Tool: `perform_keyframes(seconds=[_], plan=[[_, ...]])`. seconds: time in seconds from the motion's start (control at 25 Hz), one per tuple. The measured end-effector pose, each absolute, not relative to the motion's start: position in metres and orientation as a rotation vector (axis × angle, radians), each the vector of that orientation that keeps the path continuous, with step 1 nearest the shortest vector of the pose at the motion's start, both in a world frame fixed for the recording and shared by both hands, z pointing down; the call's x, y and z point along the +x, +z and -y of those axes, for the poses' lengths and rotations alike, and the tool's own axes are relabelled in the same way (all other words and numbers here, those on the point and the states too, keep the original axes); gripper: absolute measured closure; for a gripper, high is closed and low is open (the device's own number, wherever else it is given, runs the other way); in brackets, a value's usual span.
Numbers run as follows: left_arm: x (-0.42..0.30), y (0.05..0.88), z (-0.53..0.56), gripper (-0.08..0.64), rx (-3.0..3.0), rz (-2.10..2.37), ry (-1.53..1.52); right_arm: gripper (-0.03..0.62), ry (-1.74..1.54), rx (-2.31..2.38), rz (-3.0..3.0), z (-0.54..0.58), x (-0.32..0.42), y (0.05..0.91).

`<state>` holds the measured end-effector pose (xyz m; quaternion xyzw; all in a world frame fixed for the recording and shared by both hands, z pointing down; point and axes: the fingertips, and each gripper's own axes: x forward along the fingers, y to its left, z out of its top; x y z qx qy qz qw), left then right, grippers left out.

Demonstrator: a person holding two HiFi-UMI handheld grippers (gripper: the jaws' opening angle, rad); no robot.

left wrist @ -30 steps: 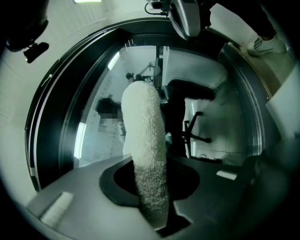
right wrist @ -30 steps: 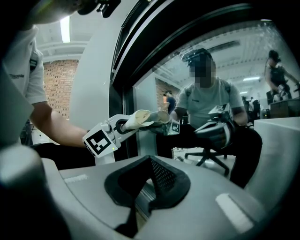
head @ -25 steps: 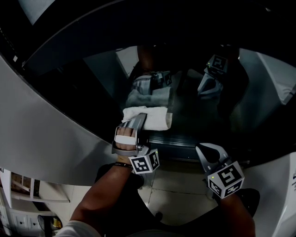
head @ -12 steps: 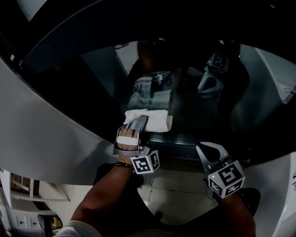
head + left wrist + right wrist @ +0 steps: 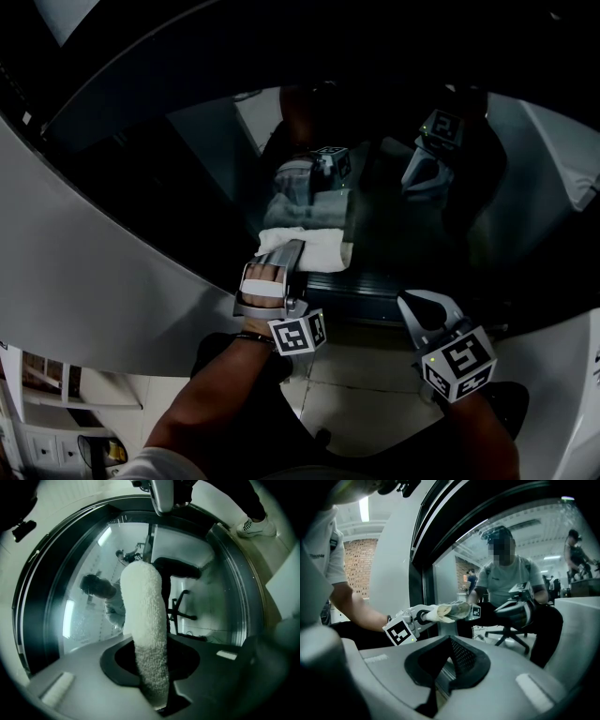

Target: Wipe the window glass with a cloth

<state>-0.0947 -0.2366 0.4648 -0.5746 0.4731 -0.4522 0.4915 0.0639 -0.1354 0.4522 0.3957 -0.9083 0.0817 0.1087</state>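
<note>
**Cloth Held Against the Window Glass by the Left Hand-Held Gripper**

Head view: The left hand-held gripper (image 5: pixel 289 251) was seen just left of the frame's centre, its jaws clamped on a folded white cloth (image 5: pixel 317 247). The cloth was laid against the lower part of the dark window glass (image 5: pixel 187 159), just above the bottom rail (image 5: pixel 361 284) of the frame. A dim reflection of the cloth was seen in the glass directly above it. The right hand-held gripper (image 5: pixel 411 305) was held at the lower right, well apart from the cloth, with its tip near the bottom rail. Whether it touched the rail could not be told.

Left gripper view: The cloth was seen running up the middle of the frame from between the jaws at the bottom edge, where it was pinched tight. Its far end was set against the glass. An office chair (image 5: pixel 180 613) was visible right of the cloth, and a reflected figure was seen to its left.

Right gripper view: The right hand-held gripper's jaws were seen brought together at the lower centre, with nothing between them. At centre left, the cloth in the left hand-held gripper was seen meeting its own reflection on the glass, just right of the dark upright window frame (image 5: pixel 423 578).
</note>
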Motion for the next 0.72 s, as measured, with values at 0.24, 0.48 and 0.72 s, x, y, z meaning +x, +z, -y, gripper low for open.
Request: perform_keyframes(seconds=[0.24,0.48,0.72], plan=[[-0.0942,0.4683,0.2367,0.459,-1.426,-1.138,-1.115,0.591,0.235,1.162,2.667,0.1371,0.0635,0.4503],[-0.0956,0.4732,0.2368,0.459,-1.438,-1.139,-1.125,0.591,0.226,1.155,2.661,0.1371,0.0619,0.4493],[-0.0953,0.4712,0.2365,0.457,-1.423,-1.142,-1.111,0.591,0.25,1.16,2.652,0.1351,0.0659,0.4517]])
